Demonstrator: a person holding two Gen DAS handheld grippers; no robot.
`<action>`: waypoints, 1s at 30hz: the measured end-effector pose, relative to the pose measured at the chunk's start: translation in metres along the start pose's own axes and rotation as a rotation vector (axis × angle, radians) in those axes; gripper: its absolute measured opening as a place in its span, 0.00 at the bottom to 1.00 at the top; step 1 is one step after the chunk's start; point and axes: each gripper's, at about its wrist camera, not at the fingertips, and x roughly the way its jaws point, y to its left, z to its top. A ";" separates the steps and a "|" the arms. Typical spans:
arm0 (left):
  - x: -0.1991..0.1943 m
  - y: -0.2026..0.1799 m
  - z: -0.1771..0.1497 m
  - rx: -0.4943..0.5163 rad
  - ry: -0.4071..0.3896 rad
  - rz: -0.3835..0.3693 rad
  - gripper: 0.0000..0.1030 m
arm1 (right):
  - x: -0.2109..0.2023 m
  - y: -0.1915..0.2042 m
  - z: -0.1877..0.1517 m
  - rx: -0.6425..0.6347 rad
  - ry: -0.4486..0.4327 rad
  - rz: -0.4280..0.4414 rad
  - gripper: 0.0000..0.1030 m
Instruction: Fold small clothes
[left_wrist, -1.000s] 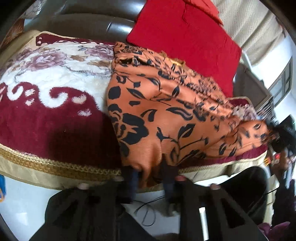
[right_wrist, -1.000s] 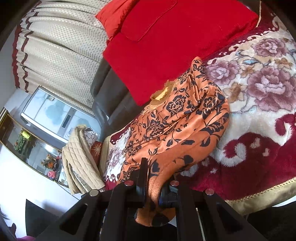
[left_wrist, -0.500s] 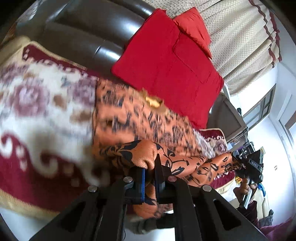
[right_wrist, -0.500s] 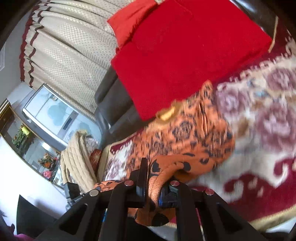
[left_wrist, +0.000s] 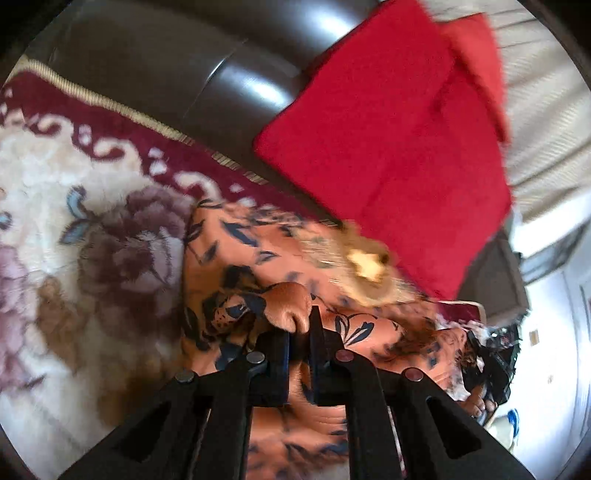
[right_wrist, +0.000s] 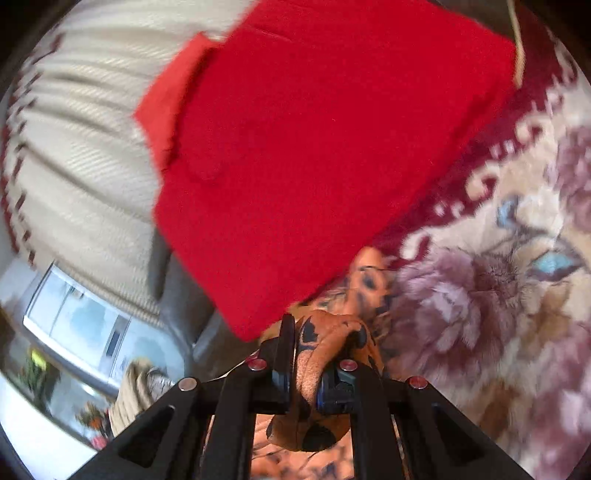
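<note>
Two black two-finger tongs here, both clamped on the same orange cloth with a black leaf and flower print (left_wrist: 240, 254). Left gripper (left_wrist: 300, 334) pinching a bunched fold of it tight between the pads, more of the fabric hanging below the fingers. Right gripper (right_wrist: 308, 354) same deal, a thick wad of the print squeezed between its fingers and bulging out below. Cloth itself lying rumpled on a plush cream and maroon blanket with big mauve roses (left_wrist: 92, 236), covering a dark leather sofa (left_wrist: 177, 70). Just past the cloth on the far side, a big red square cushion (left_wrist: 399, 147) leaning on the sofa back. Cream pleated curtain (right_wrist: 85, 122) further off. Pretty blurry overall, so fine detail is lost.
</note>
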 end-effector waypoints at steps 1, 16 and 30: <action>0.010 0.005 0.003 -0.009 0.012 0.020 0.11 | 0.012 -0.015 0.002 0.047 0.027 0.002 0.10; -0.044 0.001 -0.022 -0.052 -0.066 -0.053 0.65 | -0.010 -0.015 0.000 0.106 0.065 0.139 0.85; -0.003 -0.001 -0.017 -0.172 -0.031 0.061 0.66 | -0.023 -0.022 -0.006 0.105 0.063 0.109 0.74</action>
